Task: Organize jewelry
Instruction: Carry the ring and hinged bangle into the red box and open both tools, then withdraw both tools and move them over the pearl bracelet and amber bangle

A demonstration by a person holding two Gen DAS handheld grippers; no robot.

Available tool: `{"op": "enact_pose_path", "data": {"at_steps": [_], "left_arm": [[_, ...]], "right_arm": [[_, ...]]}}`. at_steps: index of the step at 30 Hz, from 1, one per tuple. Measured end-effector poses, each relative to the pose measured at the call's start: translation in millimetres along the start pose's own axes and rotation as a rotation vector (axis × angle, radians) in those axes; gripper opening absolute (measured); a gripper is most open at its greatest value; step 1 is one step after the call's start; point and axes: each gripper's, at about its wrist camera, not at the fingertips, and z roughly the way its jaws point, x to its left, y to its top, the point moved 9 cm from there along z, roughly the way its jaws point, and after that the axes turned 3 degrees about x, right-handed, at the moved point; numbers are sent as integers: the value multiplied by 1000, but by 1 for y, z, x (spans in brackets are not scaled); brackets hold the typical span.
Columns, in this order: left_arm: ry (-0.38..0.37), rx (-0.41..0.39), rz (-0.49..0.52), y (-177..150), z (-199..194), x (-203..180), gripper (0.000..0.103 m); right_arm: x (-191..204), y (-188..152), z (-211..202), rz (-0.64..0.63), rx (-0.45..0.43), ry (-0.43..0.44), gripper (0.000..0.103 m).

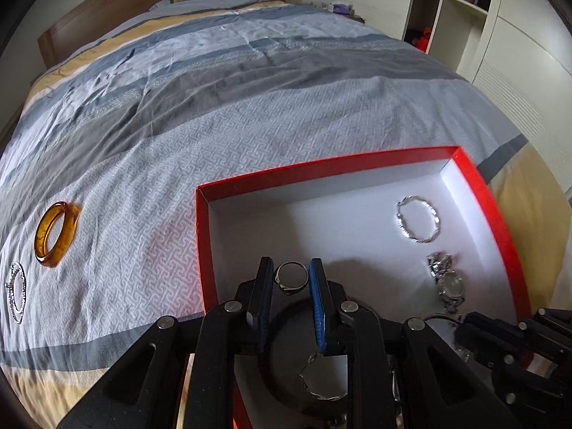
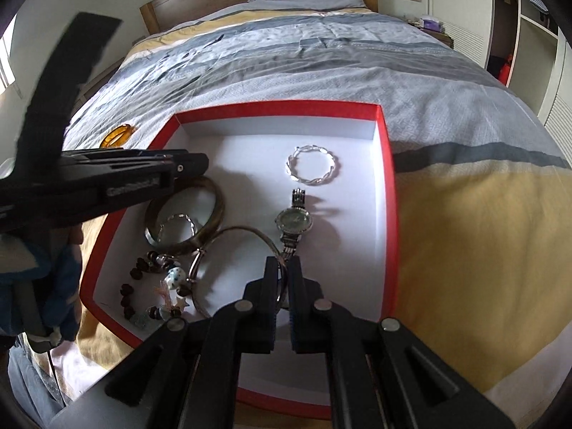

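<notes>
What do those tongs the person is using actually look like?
Both tongs are black plastic, with angular linked arms joined by round silver pins. The left tongs have ribbed blue pads lining the fingers; the right tongs look alike. Pale lettering marks the left one's side. A blue sleeve shows.

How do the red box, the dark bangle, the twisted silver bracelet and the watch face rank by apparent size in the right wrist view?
Largest to smallest:
1. red box
2. dark bangle
3. twisted silver bracelet, though it lies farther from the camera, so the true gap is unsure
4. watch face
</notes>
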Motion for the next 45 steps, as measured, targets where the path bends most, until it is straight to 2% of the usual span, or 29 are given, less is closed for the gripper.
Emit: {"op": "enact_pose_path", "data": {"at_steps": [8,12,14,16,17,26,31,37,45], "left_arm": [[15,11,44,-5,1,-5,21],[8,17,52,-9,-5,-7,30],[13,15,60,-12,-10,-10,39],[13,13,67,-15,-16,-12,42],[12,13,70,-18,-19,-14,42],[-7,-31,63,-40,-68,-16,45],[-3,-70,19,-67,-102,-6,47],[18,-60,-15,-116,-133,13,47],[60,-76,-100,-168,-179,53,62]], "right_arm": [[4,-4,2,-12,22,0,6],[4,-7,-2,-3,29,-10,7],[5,-9,-5,0,30,-17,9],[5,-12,-10,7,27,-27,26],[5,-13,-13,13,23,-27,28],[-1,-24,-57,103,-37,-53,29],[4,-41,-79,147,-55,-58,30],[26,-61,-99,170,-68,-53,30],[68,-72,-132,137,-109,-44,31]]}}
